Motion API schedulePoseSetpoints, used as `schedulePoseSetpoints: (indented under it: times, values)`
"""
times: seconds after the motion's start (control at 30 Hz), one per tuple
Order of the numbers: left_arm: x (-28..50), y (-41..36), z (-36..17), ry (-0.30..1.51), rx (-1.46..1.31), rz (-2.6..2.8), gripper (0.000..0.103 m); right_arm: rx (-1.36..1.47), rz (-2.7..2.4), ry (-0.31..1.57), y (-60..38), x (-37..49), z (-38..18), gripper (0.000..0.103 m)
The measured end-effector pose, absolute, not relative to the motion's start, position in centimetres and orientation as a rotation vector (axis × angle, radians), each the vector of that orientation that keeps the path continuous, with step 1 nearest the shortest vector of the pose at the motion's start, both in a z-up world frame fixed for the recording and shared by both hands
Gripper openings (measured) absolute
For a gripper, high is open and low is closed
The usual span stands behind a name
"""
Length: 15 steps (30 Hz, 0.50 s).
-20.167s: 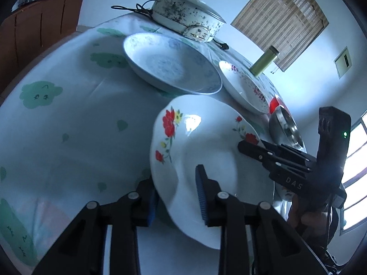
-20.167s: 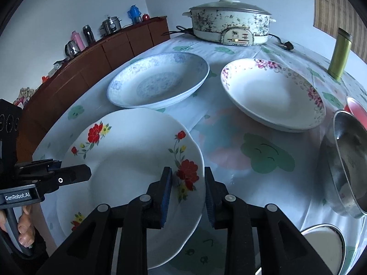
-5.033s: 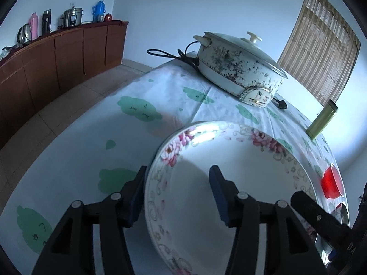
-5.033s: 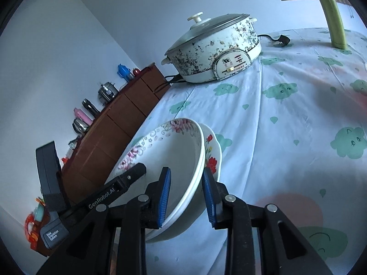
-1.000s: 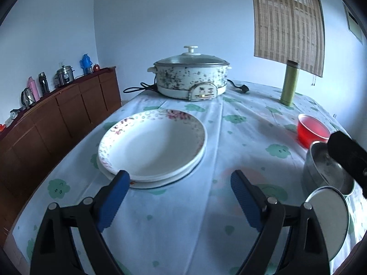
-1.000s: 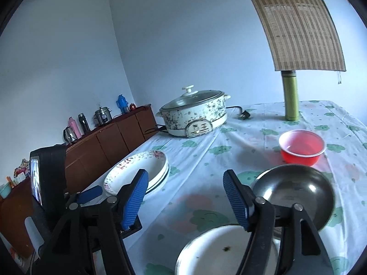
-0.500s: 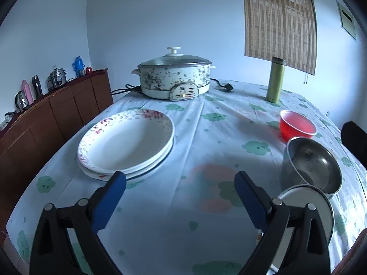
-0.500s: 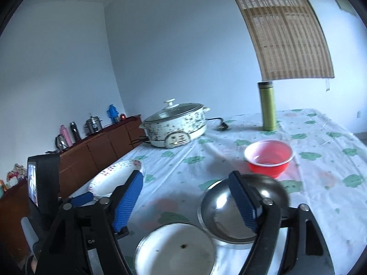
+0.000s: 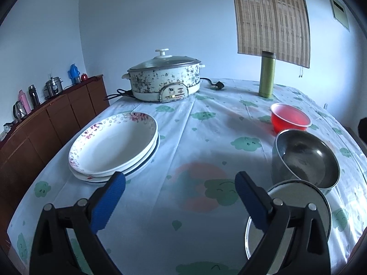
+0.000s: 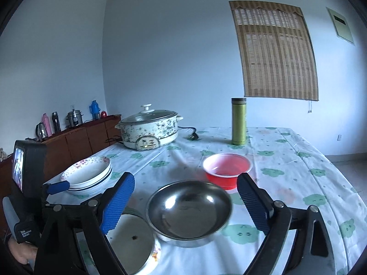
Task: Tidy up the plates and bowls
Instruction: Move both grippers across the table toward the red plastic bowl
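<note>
Cloud-print desk [image 9: 195, 133] w/ stacked plates [image 9: 113, 145] at left, steel bowl [image 10: 189, 209] & red bowl [image 10: 227, 169] at right. Left tool [image 9: 180, 197] & right tool [image 10: 185, 198] – both spread wide, holding nothing.

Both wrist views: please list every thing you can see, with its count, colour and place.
plates: three or so stacked, white with flower rims, table's left side
steel bowl: one, silver, near right
red bowl: one, red, behind the steel bowl
enamel bowl: one, white inside, nearest edge, beside the steel bowl
electric pot: one, speckled white with glass lid, far end of table
flask: one, green, upright, far right
tablecloth: one, white with green clouds
sideboard: one, brown, left wall, bottles and kettles on top
blind: one, tan, wall
left gripper: open, empty
right gripper: open, empty
</note>
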<state>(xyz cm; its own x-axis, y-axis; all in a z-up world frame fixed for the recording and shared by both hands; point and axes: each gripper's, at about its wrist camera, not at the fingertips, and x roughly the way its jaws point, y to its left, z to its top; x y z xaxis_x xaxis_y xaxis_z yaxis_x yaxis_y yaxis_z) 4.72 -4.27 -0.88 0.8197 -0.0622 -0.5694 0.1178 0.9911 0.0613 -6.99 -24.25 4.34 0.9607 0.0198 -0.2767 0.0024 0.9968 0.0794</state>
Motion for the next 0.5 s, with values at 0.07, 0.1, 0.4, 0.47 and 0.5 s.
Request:
schedulePoseSetpoints:
  times: [0.07, 0.1, 0.4, 0.47, 0.5]
  values:
    - [4.7, -4.3, -0.9, 0.604, 0.097, -0.095, 0.098, 0.084, 0.0, 0.27, -24.9, -7.4, 4.3, 0.092]
    - [4.7, -4.4, -1.0, 0.605, 0.098, -0.095, 0.098, 0.088, -0.004, 0.268, -25.2, -7.5, 4.3, 0.092]
    - [4.6, -4.7, -1.2, 0.606, 0.112, -0.099, 0.1, 0.102, -0.016, 0.249, -25.8, -8.0, 4.2, 0.092]
    - [4.5, -4.8, -1.2, 0.608, 0.113, -0.101, 0.1, 0.118, -0.009, 0.266, -26.0, -7.7, 4.1, 0.092]
    - [4.5, -4.8, -1.2, 0.608, 0.113, -0.102, 0.1, 0.135, 0.001, 0.278, -26.3, -7.5, 4.0, 0.092]
